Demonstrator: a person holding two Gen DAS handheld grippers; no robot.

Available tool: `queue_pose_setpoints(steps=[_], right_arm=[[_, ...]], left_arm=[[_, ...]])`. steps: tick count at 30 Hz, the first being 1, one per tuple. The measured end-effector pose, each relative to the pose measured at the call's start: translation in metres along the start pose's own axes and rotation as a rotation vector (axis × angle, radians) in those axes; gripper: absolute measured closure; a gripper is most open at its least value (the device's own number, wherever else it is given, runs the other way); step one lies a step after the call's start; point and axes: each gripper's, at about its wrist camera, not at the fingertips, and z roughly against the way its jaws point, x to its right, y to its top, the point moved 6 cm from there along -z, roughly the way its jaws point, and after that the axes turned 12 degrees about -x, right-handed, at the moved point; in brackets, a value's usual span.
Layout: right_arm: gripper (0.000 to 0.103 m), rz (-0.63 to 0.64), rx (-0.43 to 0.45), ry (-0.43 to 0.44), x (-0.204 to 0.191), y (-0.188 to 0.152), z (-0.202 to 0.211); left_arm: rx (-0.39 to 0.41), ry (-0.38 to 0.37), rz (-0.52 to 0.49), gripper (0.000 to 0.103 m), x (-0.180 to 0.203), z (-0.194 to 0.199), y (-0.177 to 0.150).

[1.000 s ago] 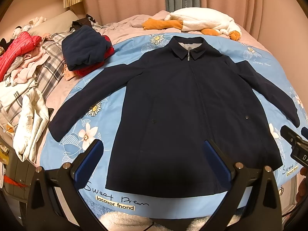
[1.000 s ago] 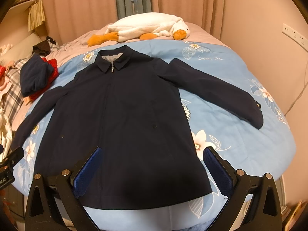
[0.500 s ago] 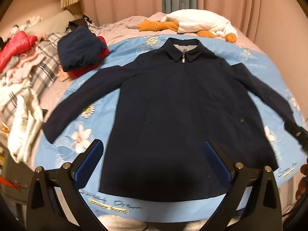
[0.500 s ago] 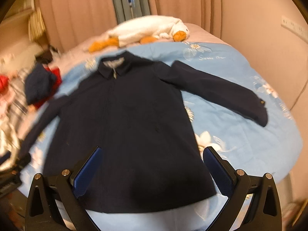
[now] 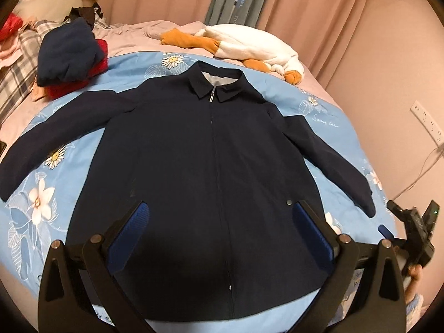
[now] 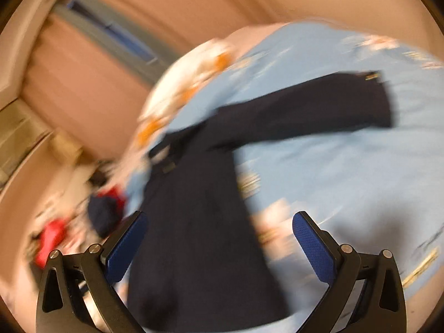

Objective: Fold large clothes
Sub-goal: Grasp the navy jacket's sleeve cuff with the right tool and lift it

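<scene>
Left wrist: one jacket [image 5: 213, 166], two sleeves spread.

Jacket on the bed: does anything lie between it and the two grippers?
Nothing visible does. The jacket lies flat and bare on the blue quilt, with both sleeves spread. The left gripper and the right gripper are above it, jaws open. The right view is blurred.

**Sharp on the left, smeared on the right**

Warm, dim indoor light tints the left wrist view pinkish. It is sharp, though the dark jacket [image 5: 211, 166] loses detail toward its shadowed lower centre. The right wrist view is heavily motion-blurred and tilted; only the gripper fingers [image 6: 127, 247] at the bottom stay crisp. Both frames bulge, with black corners.
</scene>
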Motion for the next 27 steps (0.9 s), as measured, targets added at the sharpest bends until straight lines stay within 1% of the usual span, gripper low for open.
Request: queue_pose_setpoints(steps=[1, 2, 6, 10, 12, 15, 16, 17, 18, 20, 21, 22, 23, 25, 26, 27], right_arm=[[0.0, -0.037, 0.017, -0.051, 0.016, 0.007, -0.001], [0.0, -0.074, 0.031, -0.073, 0.032, 0.017, -0.005], [0.0, -0.234, 0.048, -0.068, 0.086, 0.051, -0.024], [0.0, -0.343, 0.062, -0.107, 0.117, 0.08, -0.05], [0.0, -0.404, 0.099, -0.067, 0.124, 0.093, -0.057], [0.0, -0.453, 0.174, -0.01, 0.122, 0.106, -0.057], [0.004, -0.467, 0.19, 0.005, 0.121, 0.108, -0.057], [0.012, -0.481, 0.204, 0.018, 0.122, 0.112, -0.059], [0.016, -0.495, 0.213, 0.016, 0.123, 0.114, -0.059], [0.037, -0.518, 0.228, 0.009, 0.127, 0.12, -0.061], [0.044, -0.532, 0.231, 0.012, 0.13, 0.122, -0.061], [0.061, -0.549, 0.232, 0.005, 0.133, 0.119, -0.063], [0.075, -0.56, 0.228, -0.001, 0.139, 0.118, -0.062], [0.086, -0.558, 0.233, 0.0, 0.153, 0.113, -0.055], [0.09, -0.548, 0.239, -0.002, 0.155, 0.114, -0.053], [0.091, -0.53, 0.244, -0.012, 0.153, 0.113, -0.05]], left_arm=[[-0.01, 0.002, 0.004, 0.0, 0.0, -0.006, 0.002], [-0.016, 0.002, 0.007, 0.0, 0.004, -0.011, 0.005], [-0.023, 0.025, 0.005, 0.0, 0.008, -0.029, 0.018], [-0.018, 0.052, 0.0, 0.0, 0.015, -0.041, 0.033], [-0.012, 0.057, 0.014, 0.0, 0.017, -0.045, 0.04], [-0.023, 0.053, 0.039, 0.0, 0.018, -0.051, 0.046], [-0.025, 0.051, 0.043, 0.0, 0.019, -0.053, 0.048], [-0.025, 0.05, 0.043, 0.0, 0.02, -0.054, 0.049], [-0.023, 0.054, 0.04, 0.0, 0.021, -0.055, 0.05], [-0.02, 0.08, 0.022, 0.0, 0.022, -0.056, 0.05], [-0.019, 0.1, 0.014, 0.0, 0.02, -0.056, 0.05], [-0.018, 0.115, 0.011, 0.0, 0.018, -0.057, 0.05], [-0.02, 0.126, 0.009, 0.0, 0.016, -0.058, 0.05], [-0.031, 0.138, 0.011, 0.0, 0.008, -0.06, 0.051], [-0.038, 0.14, 0.019, 0.0, 0.002, -0.061, 0.051], [-0.046, 0.143, 0.027, 0.0, -0.003, -0.061, 0.05]])
